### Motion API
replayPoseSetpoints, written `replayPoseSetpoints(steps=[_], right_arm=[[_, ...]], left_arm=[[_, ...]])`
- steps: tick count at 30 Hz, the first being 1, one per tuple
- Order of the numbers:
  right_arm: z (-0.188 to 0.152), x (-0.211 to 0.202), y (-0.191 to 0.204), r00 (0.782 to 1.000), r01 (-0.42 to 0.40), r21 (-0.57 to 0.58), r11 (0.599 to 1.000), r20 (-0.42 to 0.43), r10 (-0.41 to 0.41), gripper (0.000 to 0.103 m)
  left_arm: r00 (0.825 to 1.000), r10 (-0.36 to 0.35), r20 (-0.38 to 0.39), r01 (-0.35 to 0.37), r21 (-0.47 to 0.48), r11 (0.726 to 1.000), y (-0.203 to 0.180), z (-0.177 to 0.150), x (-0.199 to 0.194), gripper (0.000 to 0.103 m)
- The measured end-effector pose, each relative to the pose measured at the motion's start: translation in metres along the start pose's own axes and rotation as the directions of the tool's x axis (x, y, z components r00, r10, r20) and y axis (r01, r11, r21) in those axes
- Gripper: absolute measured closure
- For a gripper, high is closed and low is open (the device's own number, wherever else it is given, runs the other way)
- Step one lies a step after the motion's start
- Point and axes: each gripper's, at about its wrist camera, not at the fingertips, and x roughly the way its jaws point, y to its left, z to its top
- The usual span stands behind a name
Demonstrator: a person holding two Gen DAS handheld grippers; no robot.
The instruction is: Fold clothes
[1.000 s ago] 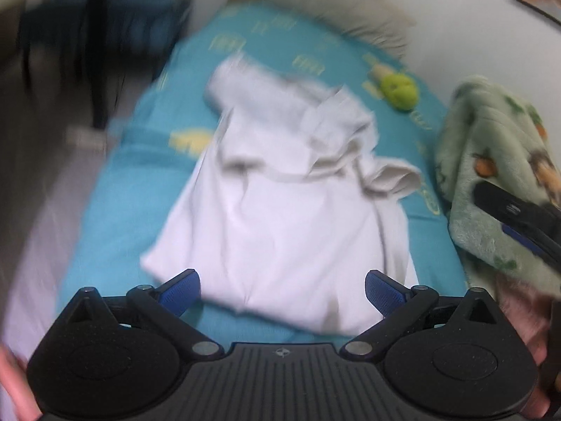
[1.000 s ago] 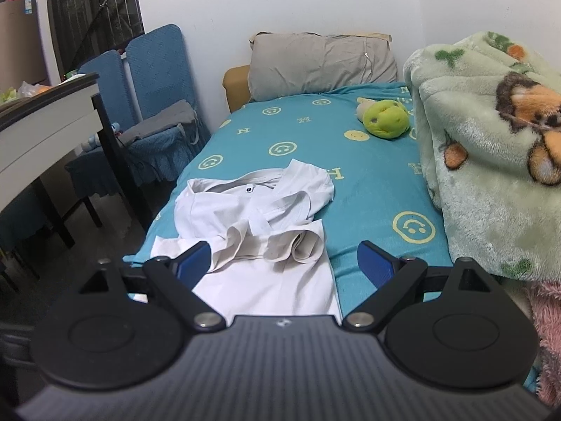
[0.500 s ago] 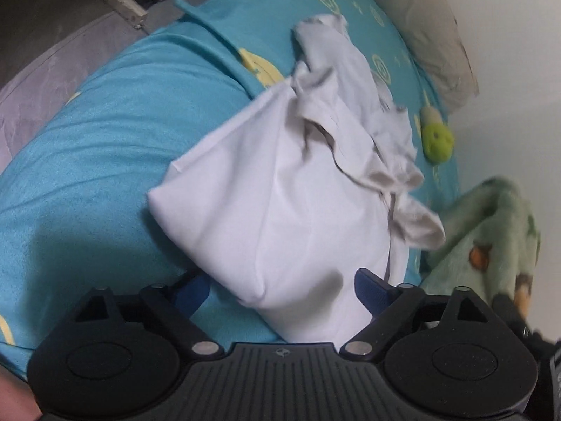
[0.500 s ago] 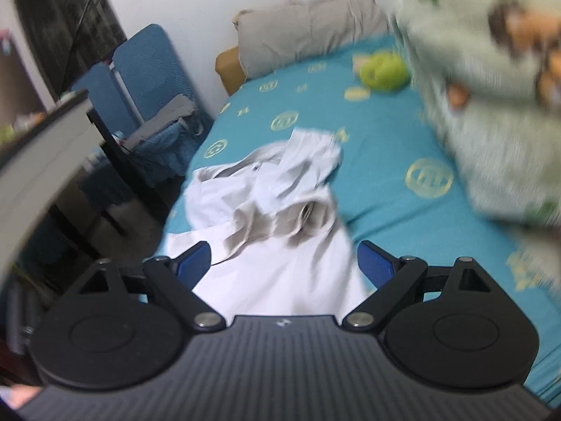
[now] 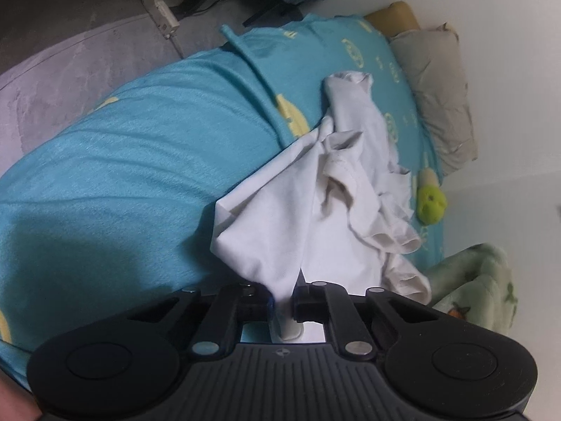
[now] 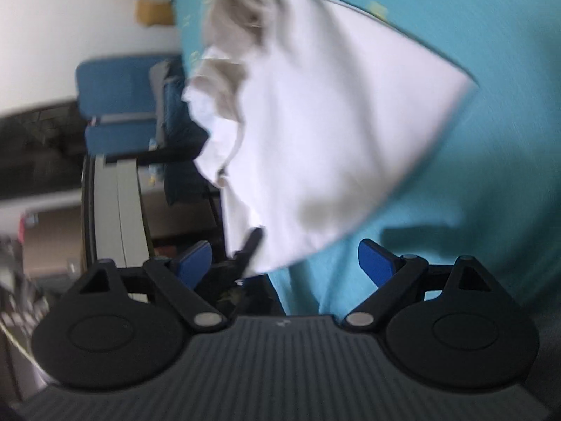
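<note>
A crumpled white shirt [image 5: 315, 210] lies on the teal bed sheet [image 5: 122, 175], its near hem bunched toward me. My left gripper [image 5: 282, 303] has its jaws closing tight on that hem, and a fold of white cloth is pinched between the pads. In the blurred, rolled right wrist view the white shirt [image 6: 333, 122] fills the middle. My right gripper [image 6: 285, 263] stands open just short of the shirt's lower corner, with nothing pressed between its blue pads [image 6: 377, 263]. A dark part [image 6: 250, 245] at that corner looks like the left gripper.
A grey pillow [image 5: 438, 87] and a green plush toy [image 5: 431, 203] lie at the bed's far end. A green fleece blanket [image 5: 484, 280] is heaped on the right. Blue chairs [image 6: 119, 105] and a desk [image 6: 115, 210] stand beside the bed; a power strip [image 5: 159, 10] lies on the floor.
The left gripper came down to the shirt's near hem, rolled, and went from wide open to shut on it. The right gripper dropped and rolled toward the shirt's near corner, still open.
</note>
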Motion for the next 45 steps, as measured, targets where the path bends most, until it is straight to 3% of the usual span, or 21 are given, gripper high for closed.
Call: replayPoseSetpoints(steps=[4, 6, 8, 9, 12, 14, 20, 25, 31, 40, 45], right_arm=[[0.006, -0.001, 0.000, 0.993, 0.025, -0.003, 1.000, 0.114, -0.024, 0.011], [0.013, -0.006, -0.002, 0.982, 0.027, 0.025, 0.999, 0.185, -0.031, 0.031], [0.014, -0.008, -0.002, 0.974, 0.053, 0.036, 0.998, 0.218, -0.060, 0.042], [0.013, -0.009, -0.002, 0.970, 0.065, 0.038, 0.997, 0.231, -0.072, 0.056], [0.010, -0.013, 0.004, 0.958, 0.095, 0.009, 0.995, 0.271, -0.094, 0.082], [0.006, -0.018, 0.012, 0.949, 0.108, -0.045, 0.993, 0.302, -0.090, 0.088], [0.012, -0.050, 0.052, 0.922, 0.050, -0.243, 0.969, 0.383, 0.049, 0.090], [0.013, -0.072, 0.099, 0.914, 0.087, -0.365, 0.927, 0.400, 0.072, 0.091], [-0.009, -0.109, 0.129, 0.902, 0.085, -0.432, 0.898, 0.416, 0.114, 0.092], [-0.072, -0.168, 0.116, 0.922, 0.071, -0.446, 0.892, 0.370, 0.112, 0.092], [-0.079, -0.171, 0.105, 0.938, 0.075, -0.437, 0.896, 0.335, 0.085, 0.092]], left_arm=[[0.996, -0.083, 0.022, 0.084, -0.024, 0.996, -0.003, 0.002, -0.009, 0.095], [0.994, -0.106, 0.033, 0.106, -0.022, 0.994, -0.003, 0.002, -0.013, 0.096], [0.992, -0.119, 0.039, 0.120, -0.024, 0.993, -0.003, 0.002, -0.016, 0.096], [0.991, -0.124, 0.040, 0.125, -0.027, 0.992, -0.003, 0.002, -0.017, 0.096], [0.989, -0.139, 0.048, 0.139, -0.014, 0.990, -0.005, 0.002, -0.018, 0.096], [0.986, -0.156, 0.055, 0.155, 0.017, 0.988, -0.009, 0.001, -0.021, 0.097], [0.970, -0.222, 0.099, 0.210, 0.113, 0.971, -0.040, 0.003, -0.043, 0.097], [0.957, -0.269, 0.109, 0.257, 0.108, 0.960, -0.069, 0.007, -0.067, 0.097], [0.949, -0.288, 0.133, 0.262, 0.182, 0.948, -0.103, -0.008, -0.114, 0.097], [0.962, -0.237, 0.137, 0.206, 0.207, 0.956, -0.094, -0.073, -0.203, 0.097], [0.962, -0.223, 0.158, 0.191, 0.198, 0.961, -0.085, -0.083, -0.213, 0.097]])
